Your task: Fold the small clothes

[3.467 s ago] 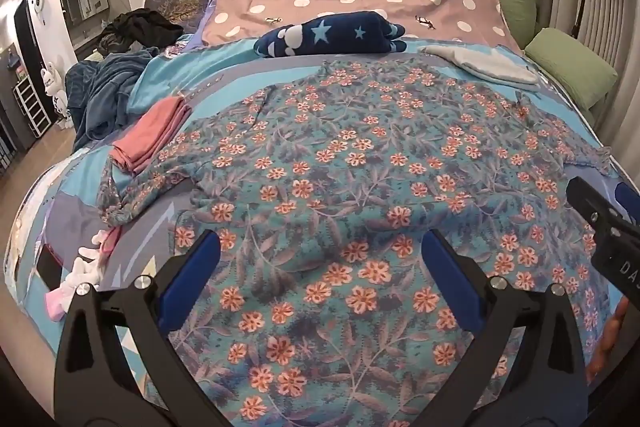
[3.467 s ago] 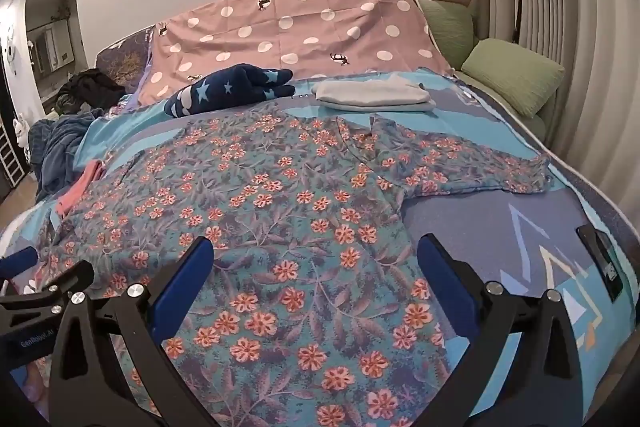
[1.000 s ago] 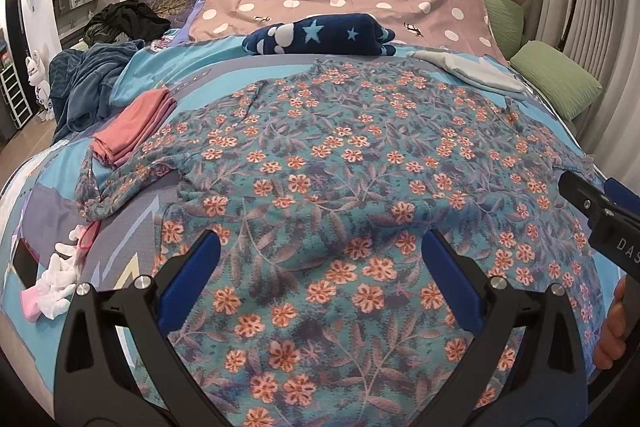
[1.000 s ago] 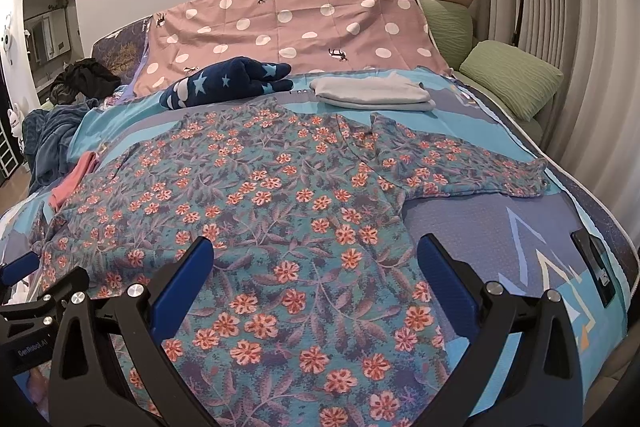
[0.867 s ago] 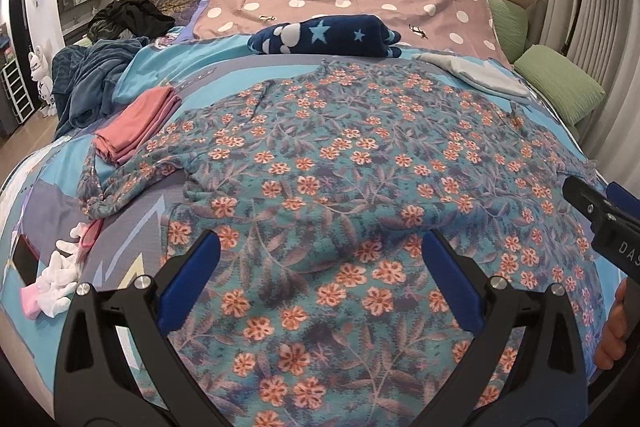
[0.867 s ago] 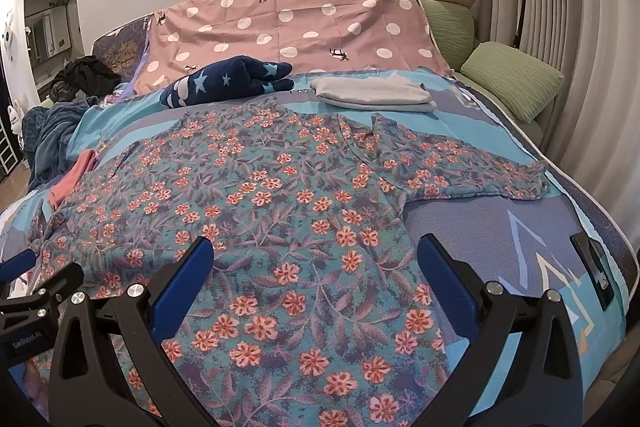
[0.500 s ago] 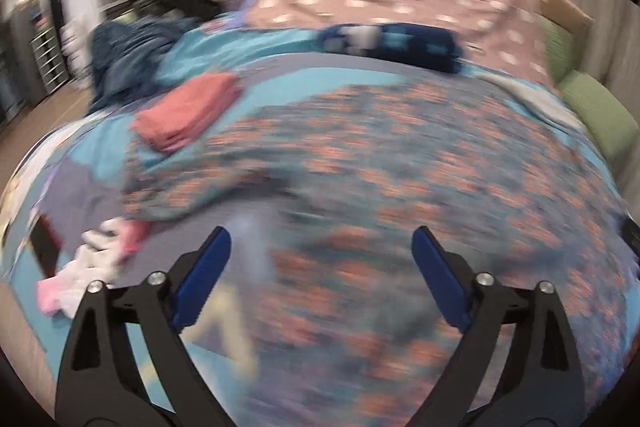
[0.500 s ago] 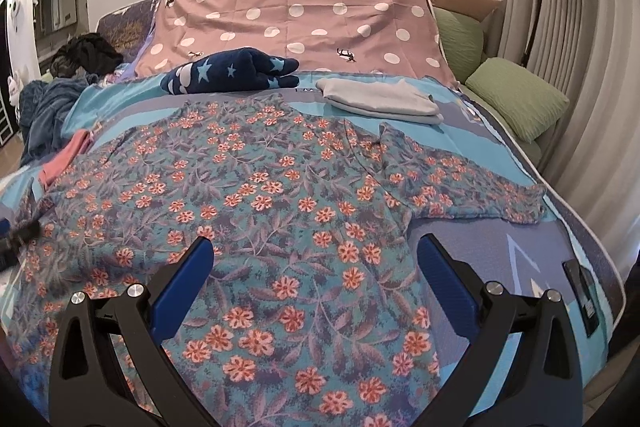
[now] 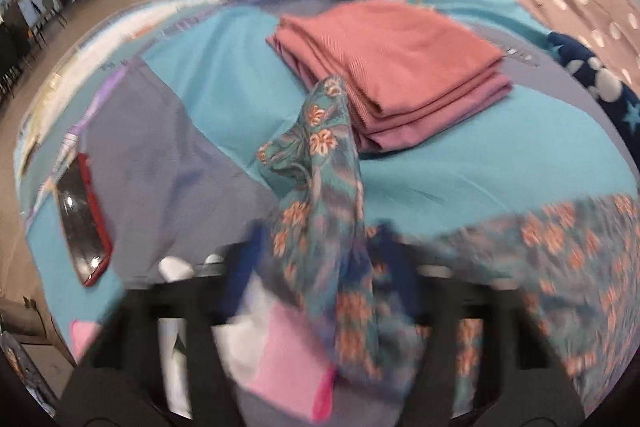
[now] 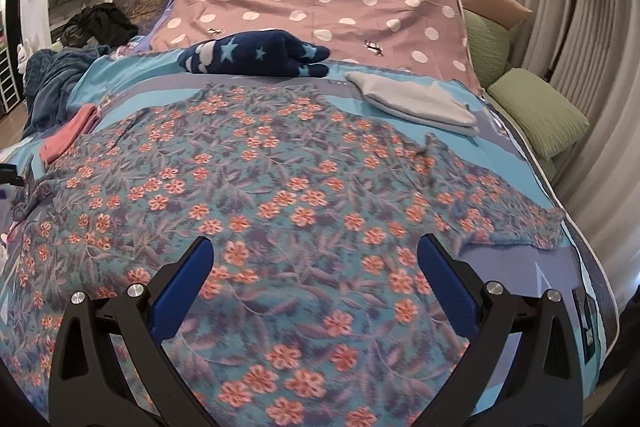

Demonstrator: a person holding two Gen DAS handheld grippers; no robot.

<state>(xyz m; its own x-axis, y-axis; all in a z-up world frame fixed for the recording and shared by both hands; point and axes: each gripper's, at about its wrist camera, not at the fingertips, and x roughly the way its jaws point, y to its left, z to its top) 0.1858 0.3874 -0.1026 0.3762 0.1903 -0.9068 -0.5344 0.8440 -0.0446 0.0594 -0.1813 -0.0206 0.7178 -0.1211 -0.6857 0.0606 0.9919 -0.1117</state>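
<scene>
In the left wrist view, low in the frame, our left gripper [image 9: 320, 267] is smeared by motion; its blue fingers [image 9: 248, 259] sit close on either side of a bunched sleeve of the floral shirt [image 9: 320, 195], but we cannot tell whether they are clamped on it. The sleeve rises up the middle of the frame, its tip touching the folded pink garment [image 9: 396, 67] above it. A pink and white sock [image 9: 280, 359] lies at the bottom, and a red-cased phone [image 9: 82, 223] rests at the left on the bed [image 9: 480, 163].

In the right wrist view, our right gripper [image 10: 316, 275] hangs over the shirt's lower part with its fingers [image 10: 182, 287] wide apart, holding nothing. The floral shirt [image 10: 280, 187] lies spread flat across the middle of the bed [image 10: 560, 267]. Beyond it, toward the top, sit a navy star-patterned bundle [image 10: 256, 57] and a folded grey garment [image 10: 420, 103] at the upper right.
</scene>
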